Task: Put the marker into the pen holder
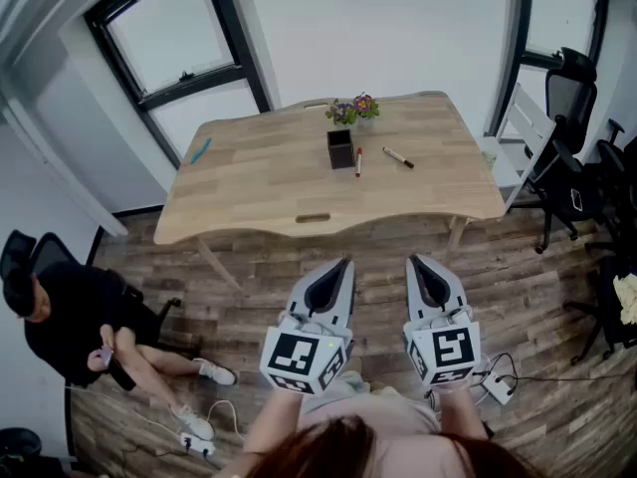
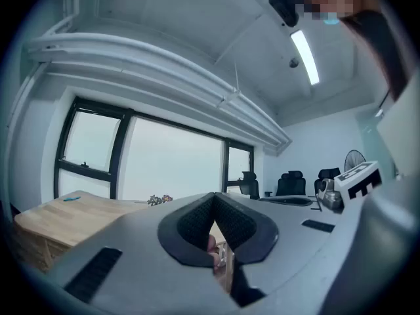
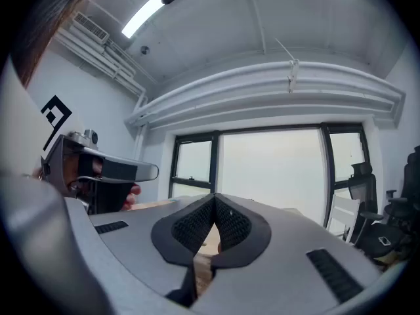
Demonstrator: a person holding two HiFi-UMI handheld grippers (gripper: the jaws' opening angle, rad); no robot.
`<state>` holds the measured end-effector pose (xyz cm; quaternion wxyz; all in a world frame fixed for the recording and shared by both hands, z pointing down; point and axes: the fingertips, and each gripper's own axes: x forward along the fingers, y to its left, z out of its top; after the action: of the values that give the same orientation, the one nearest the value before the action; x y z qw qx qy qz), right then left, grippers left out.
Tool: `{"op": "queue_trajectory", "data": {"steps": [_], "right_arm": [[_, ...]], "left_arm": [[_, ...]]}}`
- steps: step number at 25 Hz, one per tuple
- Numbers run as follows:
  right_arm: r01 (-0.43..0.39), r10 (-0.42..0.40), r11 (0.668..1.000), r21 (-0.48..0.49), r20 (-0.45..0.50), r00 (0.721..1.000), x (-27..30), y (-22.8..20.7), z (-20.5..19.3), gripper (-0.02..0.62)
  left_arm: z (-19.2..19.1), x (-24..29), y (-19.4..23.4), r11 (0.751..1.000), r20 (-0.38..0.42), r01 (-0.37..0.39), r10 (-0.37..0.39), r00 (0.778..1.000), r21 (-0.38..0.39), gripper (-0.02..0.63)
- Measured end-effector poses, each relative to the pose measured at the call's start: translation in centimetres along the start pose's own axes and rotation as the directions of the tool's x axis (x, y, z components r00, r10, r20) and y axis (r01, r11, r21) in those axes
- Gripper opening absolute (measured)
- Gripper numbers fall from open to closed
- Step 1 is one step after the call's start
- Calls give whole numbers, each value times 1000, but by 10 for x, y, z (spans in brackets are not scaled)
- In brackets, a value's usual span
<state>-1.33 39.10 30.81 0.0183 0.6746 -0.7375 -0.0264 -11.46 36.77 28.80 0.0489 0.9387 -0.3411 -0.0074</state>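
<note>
A light wooden table fills the upper centre of the head view, and a dark square pen holder stands upright near its far edge. The marker, slim and pale with a red end, lies flat just right of the holder, with a darker pen further right. At lower centre, well apart from the table, the left gripper and right gripper have their jaws pressed together on nothing.

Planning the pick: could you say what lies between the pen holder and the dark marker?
In the head view, a red-tipped marker lies there, beside the pen holder.
</note>
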Motion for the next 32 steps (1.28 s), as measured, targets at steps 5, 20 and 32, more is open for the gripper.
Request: {"op": "queue_trajectory", "data": {"steps": [5, 20, 32], "right_arm": [[16, -16, 1000, 27, -7, 1000, 19, 5, 1, -2], [90, -90, 996, 2, -6, 996, 81, 14, -6, 0], [160, -161, 986, -38, -36, 986, 127, 3, -13, 0]], "left_arm": [[4, 7, 20, 1000, 12, -7, 7, 1000, -8, 2], [-10, 34, 74, 998, -41, 68, -68, 997, -3, 2], [-14, 69, 109, 994, -52, 108, -109, 993, -7, 2]]}}
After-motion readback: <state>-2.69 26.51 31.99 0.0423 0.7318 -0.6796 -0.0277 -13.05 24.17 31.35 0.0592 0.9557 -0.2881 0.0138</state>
